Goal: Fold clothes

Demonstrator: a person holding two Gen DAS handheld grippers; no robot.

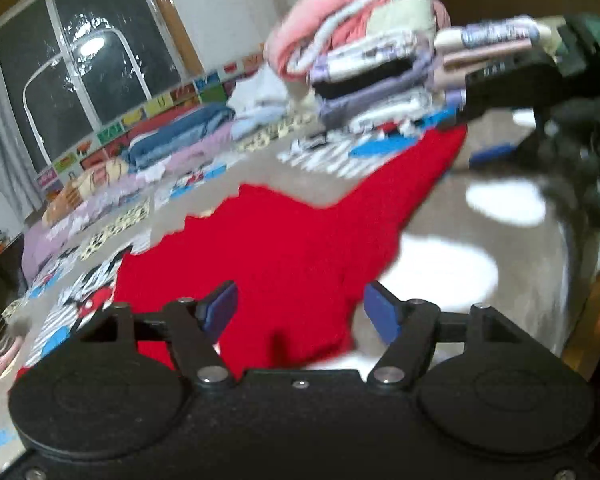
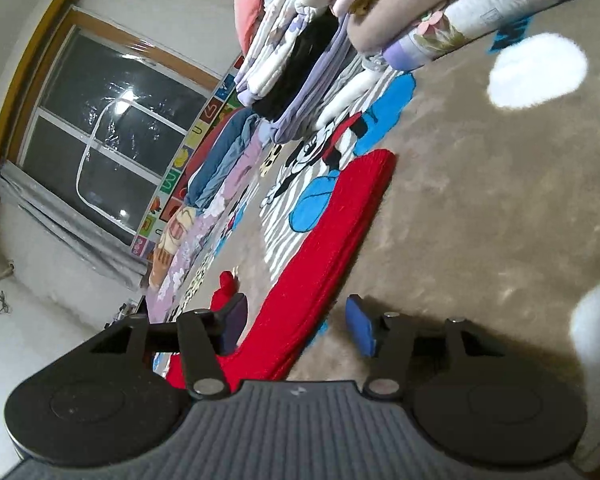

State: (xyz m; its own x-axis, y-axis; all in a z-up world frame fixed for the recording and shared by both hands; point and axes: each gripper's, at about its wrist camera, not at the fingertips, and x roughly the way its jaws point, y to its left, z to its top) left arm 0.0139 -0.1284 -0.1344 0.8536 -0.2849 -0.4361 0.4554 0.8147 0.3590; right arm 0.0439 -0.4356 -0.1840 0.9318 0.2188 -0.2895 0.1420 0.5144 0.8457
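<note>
On beige patterned carpet [image 2: 480, 200], red knit garment [image 2: 332, 240] lies partly folded, final folds left; left gripper [image 1: 300, 312] and right gripper [image 2: 296, 328] gape, holding nothing; tall folded-clothes stack [image 1: 364, 68] done.

A dark window [image 1: 80, 80] with a wooden frame is taking up the far wall, and a ceiling lamp's white glare [image 1: 91, 46] is reflecting in its glass. Grey curtains [image 2: 72, 224] are hanging bunched below and beside the window. The wall [image 1: 220, 12] around it is showing plain white. A strip of colourful picture tiles [image 1: 156, 106] is running along the base of the wall. A beige plush blanket [image 2: 480, 200], carrying white patches and a cartoon mouse print [image 2: 320, 148], is spreading across the bed. Lilac bedding [image 1: 100, 196] is lying along the bed's far edge beneath the window. Dark furniture [image 1: 0, 264] is standing at the left edge, blurred.
</note>
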